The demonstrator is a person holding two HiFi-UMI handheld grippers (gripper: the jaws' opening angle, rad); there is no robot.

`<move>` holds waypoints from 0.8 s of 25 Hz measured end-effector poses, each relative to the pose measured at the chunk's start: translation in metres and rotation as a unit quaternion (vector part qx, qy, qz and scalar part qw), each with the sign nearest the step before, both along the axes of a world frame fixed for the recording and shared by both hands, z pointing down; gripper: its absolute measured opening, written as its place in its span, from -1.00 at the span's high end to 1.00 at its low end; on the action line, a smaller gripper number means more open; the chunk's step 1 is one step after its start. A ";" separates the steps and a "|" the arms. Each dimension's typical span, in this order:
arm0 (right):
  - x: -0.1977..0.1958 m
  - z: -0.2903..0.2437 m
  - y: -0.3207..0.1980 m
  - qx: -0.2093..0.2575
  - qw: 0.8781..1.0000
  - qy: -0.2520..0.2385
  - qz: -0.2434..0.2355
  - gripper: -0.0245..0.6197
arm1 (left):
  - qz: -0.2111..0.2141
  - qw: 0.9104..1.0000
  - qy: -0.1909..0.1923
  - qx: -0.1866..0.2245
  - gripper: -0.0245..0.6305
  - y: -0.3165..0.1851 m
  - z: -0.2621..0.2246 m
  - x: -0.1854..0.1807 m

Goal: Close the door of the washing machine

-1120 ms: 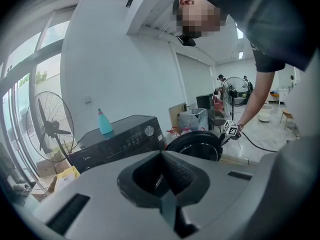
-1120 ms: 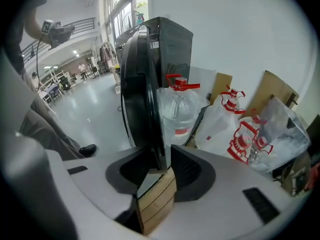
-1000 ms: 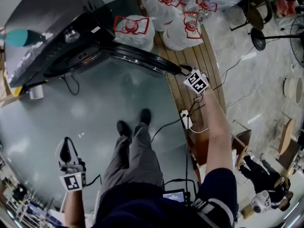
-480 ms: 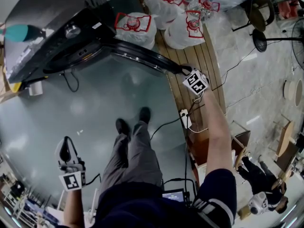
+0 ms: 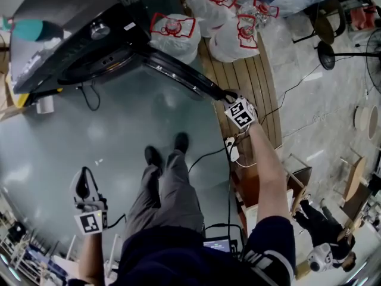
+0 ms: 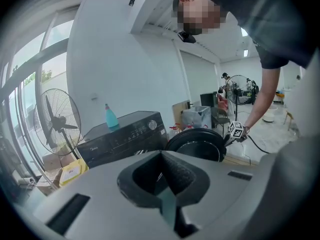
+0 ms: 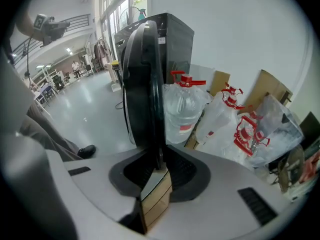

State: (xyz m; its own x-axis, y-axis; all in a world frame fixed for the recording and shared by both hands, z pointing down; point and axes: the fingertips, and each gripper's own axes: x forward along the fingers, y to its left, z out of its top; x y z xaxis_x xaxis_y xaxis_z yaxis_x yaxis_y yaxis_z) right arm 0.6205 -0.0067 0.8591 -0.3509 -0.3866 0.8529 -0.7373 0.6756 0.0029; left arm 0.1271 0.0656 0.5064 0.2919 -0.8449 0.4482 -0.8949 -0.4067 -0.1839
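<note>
Door rim (image 5: 190, 76) in R tool (image 5: 229, 94), just closing

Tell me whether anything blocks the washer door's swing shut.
Nothing visible does. Only bare floor lies between the door and the drum opening; the bagged water jugs sit on its outer side. The jaws of the right gripper have just been closing on the door's edge.
</note>
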 end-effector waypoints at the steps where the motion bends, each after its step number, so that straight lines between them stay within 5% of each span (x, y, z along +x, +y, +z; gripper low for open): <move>1: -0.005 0.000 0.005 0.002 1.000 -0.001 0.006 0.66 | -0.001 1.000 0.000 0.001 0.85 0.002 0.000 -0.002; 20: -0.116 0.005 0.087 -0.005 0.997 0.011 0.073 0.67 | -0.036 0.999 0.014 0.035 0.85 0.028 -0.007 -0.060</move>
